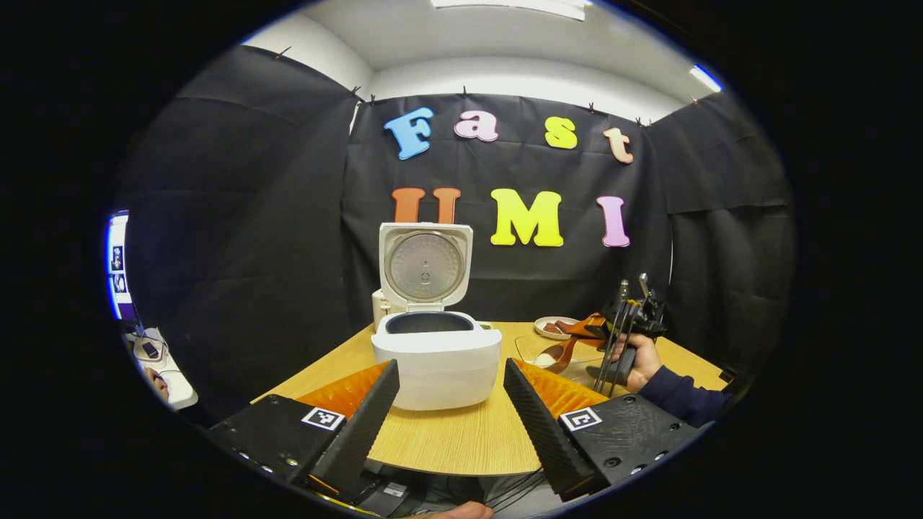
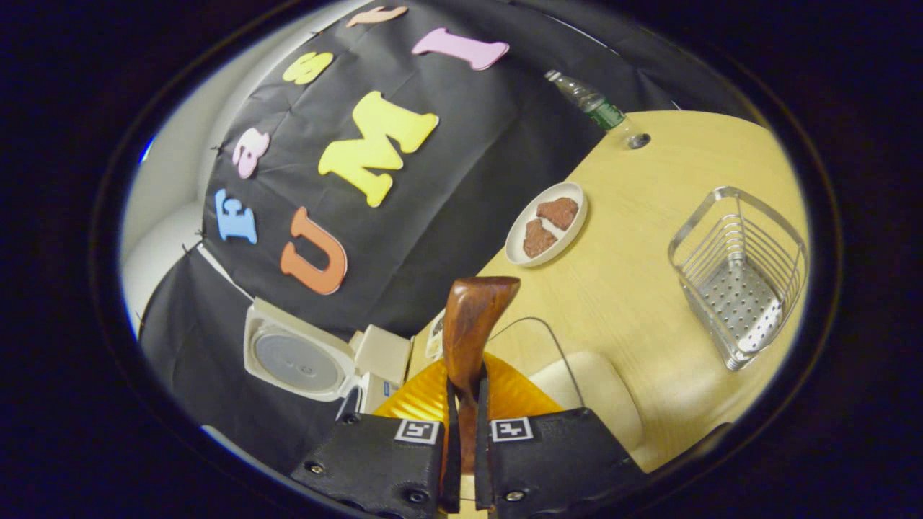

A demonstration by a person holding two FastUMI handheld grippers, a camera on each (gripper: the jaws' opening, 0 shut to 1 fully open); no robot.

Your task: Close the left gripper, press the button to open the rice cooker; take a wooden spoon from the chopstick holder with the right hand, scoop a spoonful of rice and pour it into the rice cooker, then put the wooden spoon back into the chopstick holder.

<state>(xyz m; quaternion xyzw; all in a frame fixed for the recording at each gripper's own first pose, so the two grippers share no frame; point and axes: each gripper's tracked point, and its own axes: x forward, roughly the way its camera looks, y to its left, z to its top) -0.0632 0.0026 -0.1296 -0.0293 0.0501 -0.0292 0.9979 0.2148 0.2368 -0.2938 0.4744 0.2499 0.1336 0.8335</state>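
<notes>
Right gripper clamps the wooden spoon handle; left gripper idles wide open, empty. Keep the bowl level, I'd say, travelling to the open rice cooker.

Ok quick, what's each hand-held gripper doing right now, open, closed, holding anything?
Left hand-held gripper: open, holding nothing, facing the open rice cooker.
Right hand-held gripper: closed on the wooden spoon handle.

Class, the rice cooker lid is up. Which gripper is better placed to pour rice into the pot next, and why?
The right. The right gripper is already shut on the wooden spoon, whose bowl holds rice over the glass bowl. The left gripper hangs open and empty before the rice cooker.
</notes>
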